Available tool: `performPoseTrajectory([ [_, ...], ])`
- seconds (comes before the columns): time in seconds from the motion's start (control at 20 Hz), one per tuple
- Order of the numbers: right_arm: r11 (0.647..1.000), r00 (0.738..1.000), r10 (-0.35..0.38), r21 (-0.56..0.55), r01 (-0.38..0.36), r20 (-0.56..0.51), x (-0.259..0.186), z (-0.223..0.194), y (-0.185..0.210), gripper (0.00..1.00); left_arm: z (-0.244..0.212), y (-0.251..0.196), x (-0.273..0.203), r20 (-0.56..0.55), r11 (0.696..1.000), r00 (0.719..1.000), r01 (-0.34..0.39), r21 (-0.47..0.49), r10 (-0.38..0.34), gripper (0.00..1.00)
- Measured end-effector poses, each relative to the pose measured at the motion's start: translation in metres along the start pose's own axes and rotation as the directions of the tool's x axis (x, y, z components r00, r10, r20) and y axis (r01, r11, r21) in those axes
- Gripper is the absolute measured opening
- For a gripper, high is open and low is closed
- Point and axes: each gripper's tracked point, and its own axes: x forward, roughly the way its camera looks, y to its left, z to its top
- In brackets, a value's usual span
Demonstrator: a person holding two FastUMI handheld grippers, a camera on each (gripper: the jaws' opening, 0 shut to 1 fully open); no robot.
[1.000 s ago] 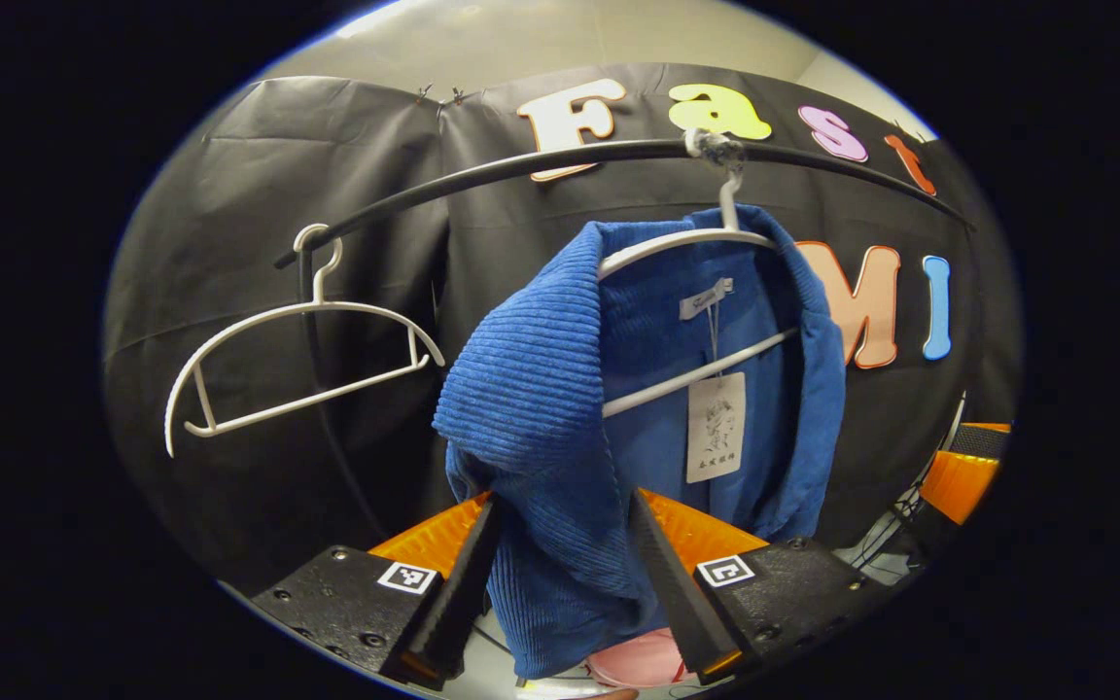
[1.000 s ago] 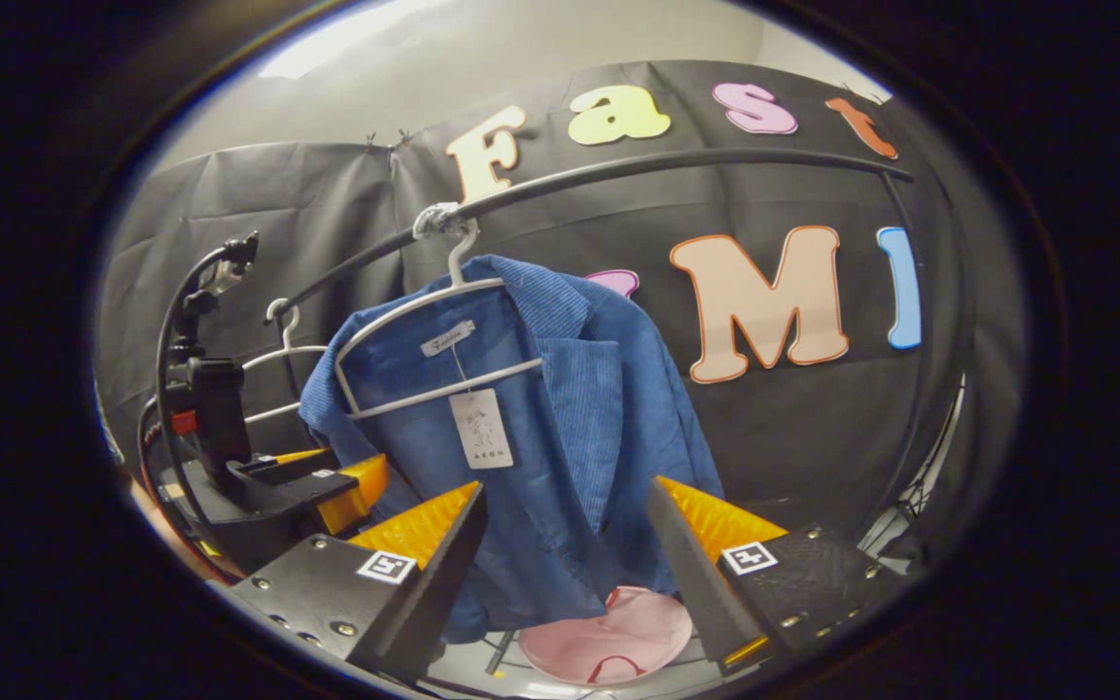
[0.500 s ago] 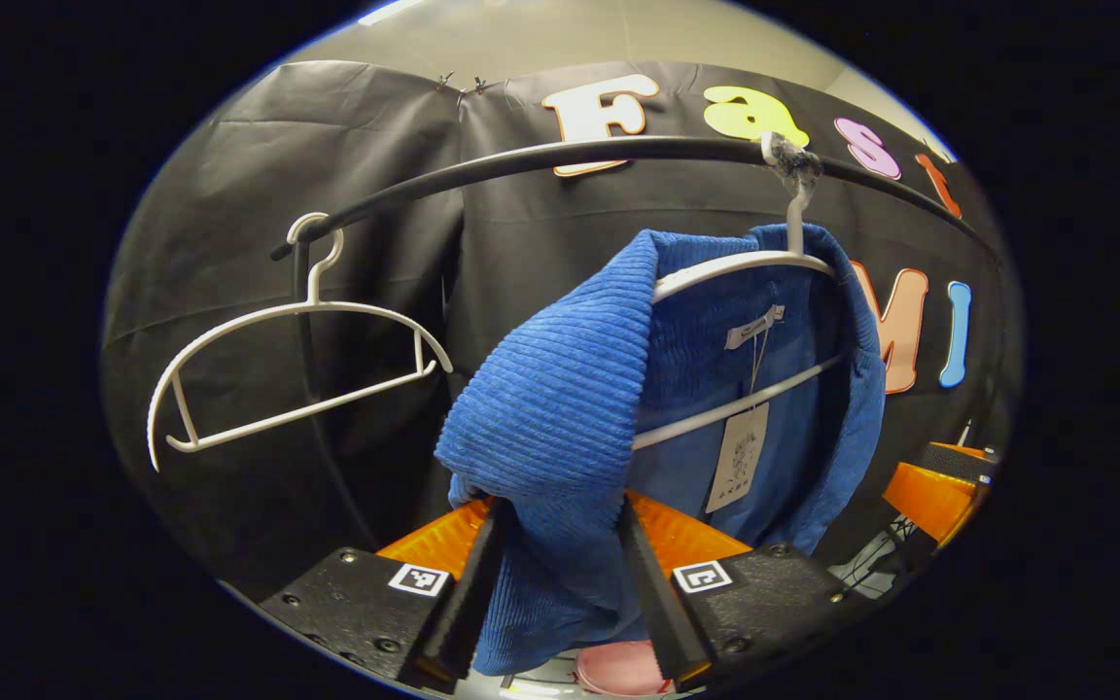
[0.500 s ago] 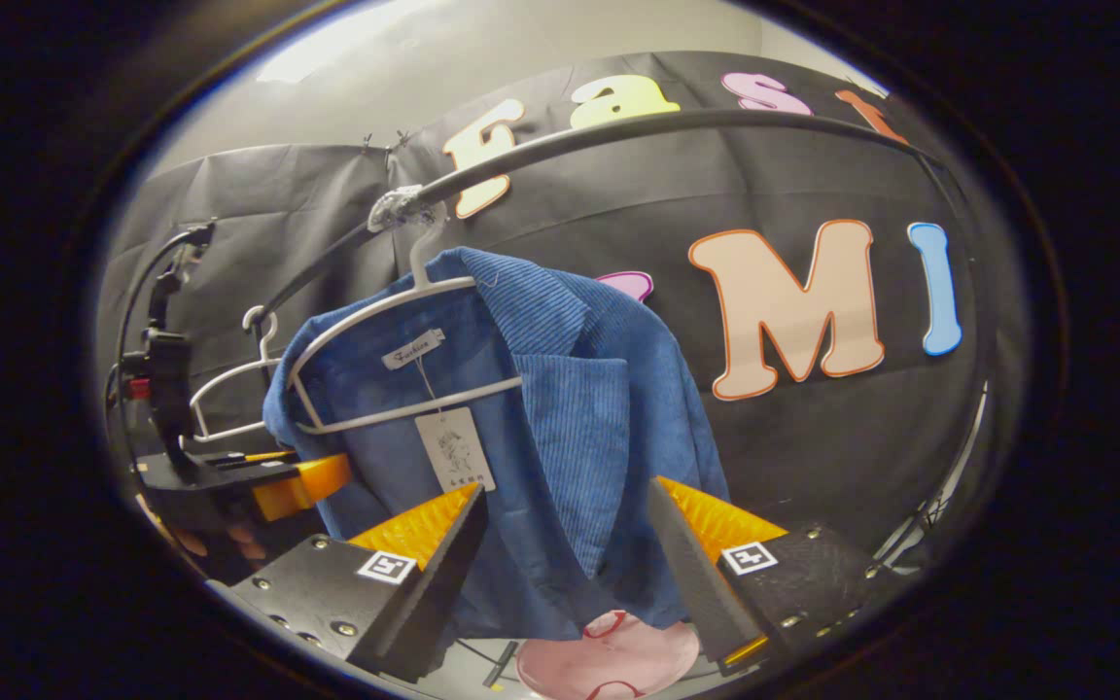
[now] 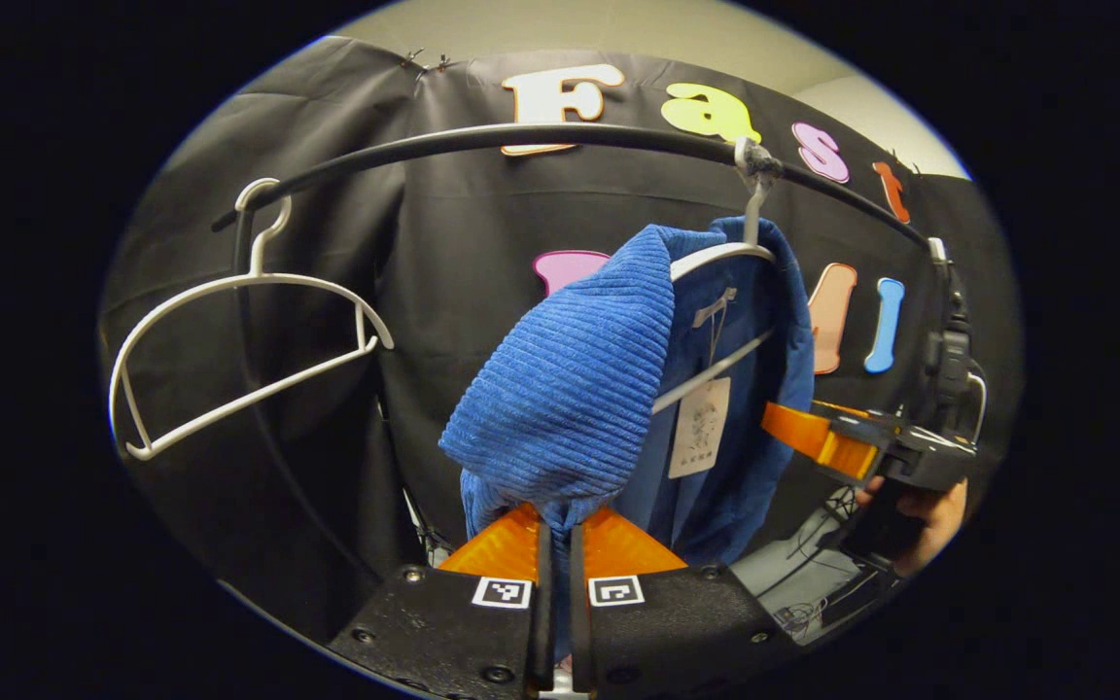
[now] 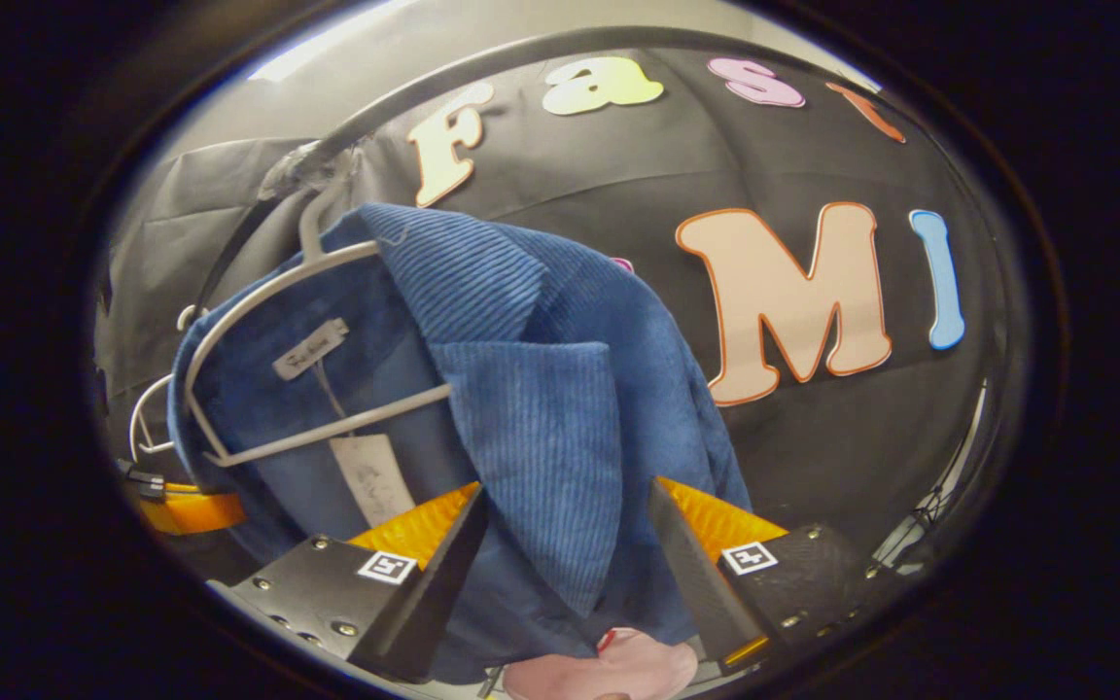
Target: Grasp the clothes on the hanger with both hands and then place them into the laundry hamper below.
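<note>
Empty white hanger (image 5: 229, 331) at left end of black rail (image 5: 521, 141). Blue corduroy jacket (image 5: 570, 389) on second white hanger (image 6: 307, 360), mid-rail, before black cloth wall (image 5: 443, 253). Left gripper (image 5: 555, 583) jaws clamped on jacket's shoulder fabric. Right gripper (image 6: 560, 574) jaws wide, straddling lapel. Pink hamper (image 6: 609, 666) below.

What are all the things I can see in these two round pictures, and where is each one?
jacket: one, blue ribbed cloth, hanging on a hanger, a paper tag inside the collar
jacket's hanger: one, white, hooked on the rail
spare hanger: one, white, bare, further along the rail
rail: one, black, curved across the top
pink thing: one, low under the jacket; too little shows to name it
left gripper: one, shut on the jacket's lower edge
right gripper: one, open, fingers on either side of the jacket's front flap
hand: one, holding the right gripper in the left gripper view
</note>
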Motion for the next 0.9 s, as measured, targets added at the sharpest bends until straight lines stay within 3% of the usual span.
performPoseTrajectory([
  [0.1,0.999,0.999,-0.032,-0.001,0.032,0.014,0.015,0.009,-0.013,0.98,0.001,-0.008,-0.010,-0.007,0.998,0.998,0.068,0.005,-0.068,0.04],
  [0.25,0.999,0.999,-0.018,0.035,0.020,-0.033,0.036,0.008,-0.013,0.98,0.005,-0.021,-0.033,0.010,0.985,0.986,0.165,0.054,-0.165,0.03],
  [0.3,0.999,0.999,-0.002,0.047,0.004,-0.045,0.036,0.008,-0.009,0.92,0.007,-0.024,-0.041,0.016,0.978,0.981,0.194,0.079,-0.196,0.02],
  [0.4,0.998,0.999,-0.033,0.059,0.035,-0.034,0.028,0.013,-0.011,0.32,0.013,-0.034,-0.066,0.041,0.960,0.962,0.265,0.091,-0.269,0.01],
  [0.45,0.997,0.999,-0.008,0.072,0.011,-0.046,0.027,0.009,-0.006,0.02,0.015,-0.037,-0.077,0.052,0.949,0.950,0.302,0.087,-0.307,0.02],
  [0.65,0.997,0.997,0.020,0.082,-0.014,-0.069,-0.009,0.005,0.013,0.01,0.028,-0.027,-0.106,0.073,0.945,0.942,0.325,0.033,-0.327,0.01],
  [0.8,0.999,0.998,-0.016,0.045,0.019,-0.061,-0.029,0.011,0.007,0.00,0.040,-0.028,-0.127,0.067,0.938,0.937,0.346,-0.033,-0.343,0.01],
  [0.9,0.998,0.998,-0.029,0.050,0.031,-0.049,-0.040,0.020,0.005,0.00,0.049,-0.019,-0.136,0.062,0.947,0.946,0.320,-0.010,-0.319,0.02],
])
